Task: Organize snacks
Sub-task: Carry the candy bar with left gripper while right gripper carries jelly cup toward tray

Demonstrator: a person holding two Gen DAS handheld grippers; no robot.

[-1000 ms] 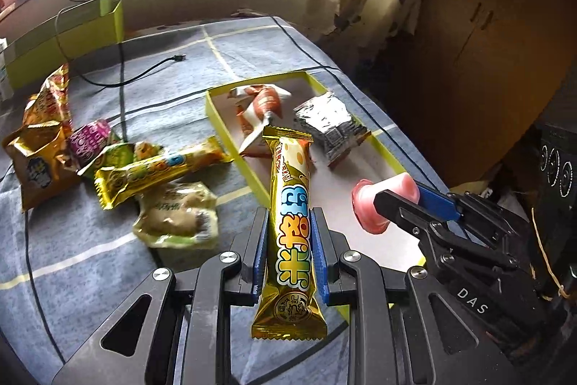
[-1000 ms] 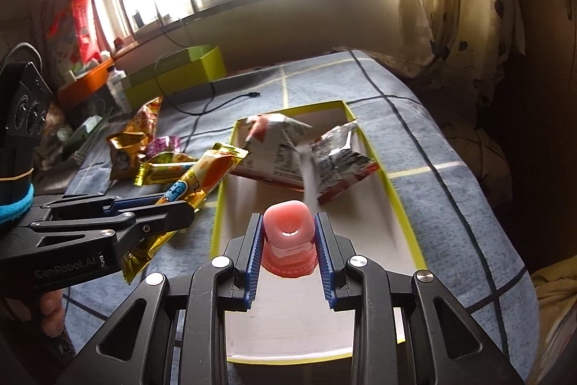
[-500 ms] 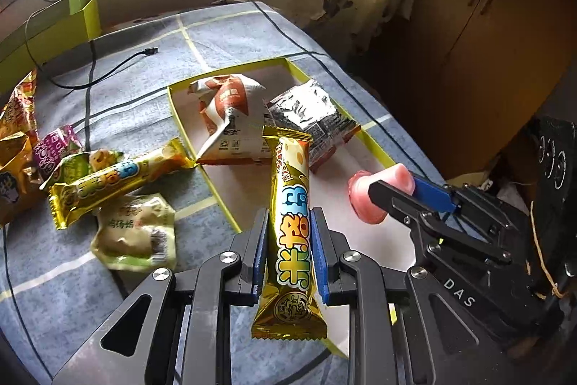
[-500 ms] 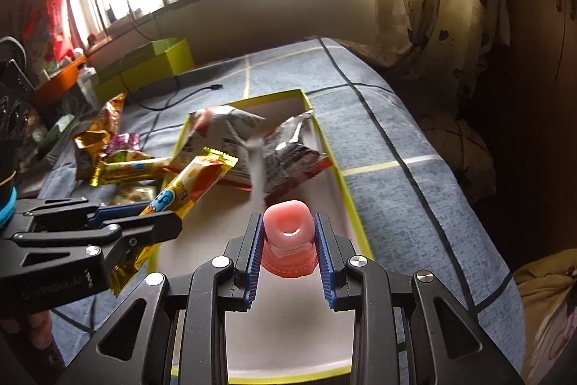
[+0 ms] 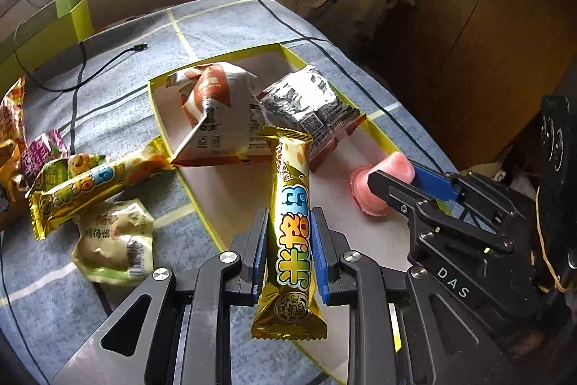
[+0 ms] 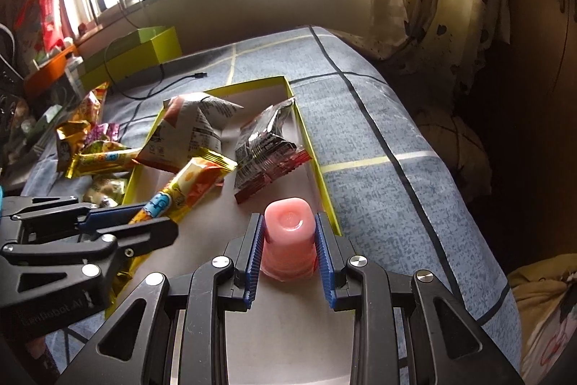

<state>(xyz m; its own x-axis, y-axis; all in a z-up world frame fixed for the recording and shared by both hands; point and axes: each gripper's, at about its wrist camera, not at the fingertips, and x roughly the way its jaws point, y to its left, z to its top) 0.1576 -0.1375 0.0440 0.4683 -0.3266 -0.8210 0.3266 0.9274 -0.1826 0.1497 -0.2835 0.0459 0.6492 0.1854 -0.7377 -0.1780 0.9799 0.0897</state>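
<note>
My left gripper [image 5: 288,233] is shut on a long gold snack bar [image 5: 290,201], held above the yellow-rimmed tray [image 5: 169,139]. My right gripper [image 6: 288,233] is shut on a pink jelly cup [image 6: 288,237], low over the tray's [image 6: 326,183] right side. Each gripper shows in the other's view: the right gripper [image 5: 378,179] with the cup [image 5: 360,186], the left gripper [image 6: 155,222] with the bar [image 6: 191,183]. A white-orange pouch [image 5: 216,114] and a silver packet [image 5: 310,103] lie at the tray's far end.
Left of the tray, loose snacks lie on the blue checked cloth: another gold bar [image 5: 93,183], a pale green packet [image 5: 111,237], and several small bags [image 6: 83,139]. A black cable [image 5: 75,89] crosses the cloth. A green box [image 6: 133,56] stands at the back left.
Both grippers have moved forward and lower over the tray, each keeping its snack. The pouch and silver packet now look nearer.
</note>
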